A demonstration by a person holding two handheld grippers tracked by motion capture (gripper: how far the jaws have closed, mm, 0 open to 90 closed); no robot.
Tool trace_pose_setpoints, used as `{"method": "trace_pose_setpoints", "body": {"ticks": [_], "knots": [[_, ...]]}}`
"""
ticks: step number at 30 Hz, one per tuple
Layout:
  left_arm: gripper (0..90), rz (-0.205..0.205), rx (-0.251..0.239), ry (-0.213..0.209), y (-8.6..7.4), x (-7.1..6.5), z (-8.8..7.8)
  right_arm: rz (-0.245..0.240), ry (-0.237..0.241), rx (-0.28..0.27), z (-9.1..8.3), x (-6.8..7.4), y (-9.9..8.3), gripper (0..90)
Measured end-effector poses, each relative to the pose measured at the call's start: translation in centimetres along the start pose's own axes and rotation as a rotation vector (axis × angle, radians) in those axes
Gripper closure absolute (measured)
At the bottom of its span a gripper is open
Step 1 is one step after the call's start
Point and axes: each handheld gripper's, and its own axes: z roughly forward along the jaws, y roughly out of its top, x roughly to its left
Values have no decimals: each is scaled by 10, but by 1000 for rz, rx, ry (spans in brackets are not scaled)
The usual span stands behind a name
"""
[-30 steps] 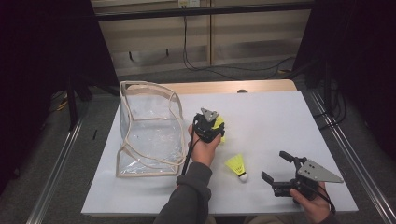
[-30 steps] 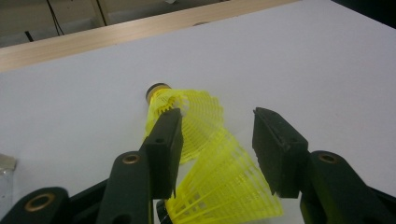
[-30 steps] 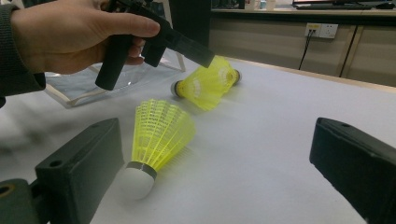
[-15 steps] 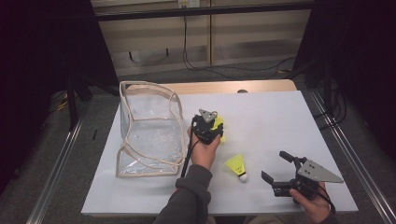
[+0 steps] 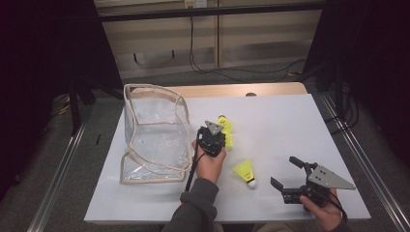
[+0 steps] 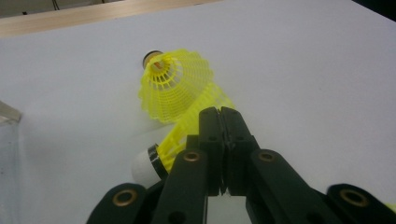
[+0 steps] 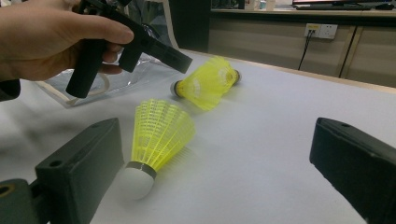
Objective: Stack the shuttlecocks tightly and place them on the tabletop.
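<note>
Yellow shuttlecocks: three — two lie touching as a pair (image 5: 226, 130) near the middle of the white counter (image 5: 290, 121), one lone shuttlecock (image 5: 245, 172) rests nearer the person, between the two grippers.
Left gripper (image 5: 216, 137): its jaws have just been closing; the left gripper view shows them pressed together on the yellow skirt of the nearer shuttlecock (image 6: 182, 140) of the pair.
Left gripper view: the farther shuttlecock (image 6: 175, 81) lies touching the pinched one — its open skirt faces the camera.
Right gripper (image 5: 290, 175): jaws spread wide, holding nothing, resting near the counter's front edge.
Right gripper view: the lone shuttlecock (image 7: 156, 137) lies just beside one jaw, white cork toward the camera; the left hand (image 7: 44, 39) shows beyond it.
High view: one clear bag (image 5: 152, 135) stands open left of the left gripper.
Grippers: two.
</note>
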Motion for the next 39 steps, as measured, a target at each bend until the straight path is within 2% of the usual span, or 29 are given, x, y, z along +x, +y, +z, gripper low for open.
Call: {"method": "trace_pose_setpoints", "body": {"ticks": [9,14,16,17,30,34,39], "knots": [[900,-18,28,-2,-14,2,5,-4,2,2,1,1,0,21],[900,-8,56,1,-17,3,8,-3,-1,0,0,0,0,21],[900,-24,49,1,-17,4,9,-5,0,1,1,0,0,21],[900,-15,53,2,-17,5,9,-5,1,2,1,0,0,21],[898,-26,44,40,-18,10,16,-6,2,1,1,0,0,21],[894,-35,42,37,-18,10,16,-6,1,2,1,0,0,22],[892,-28,41,38,-18,11,16,-8,1,1,1,0,0,21]]}}
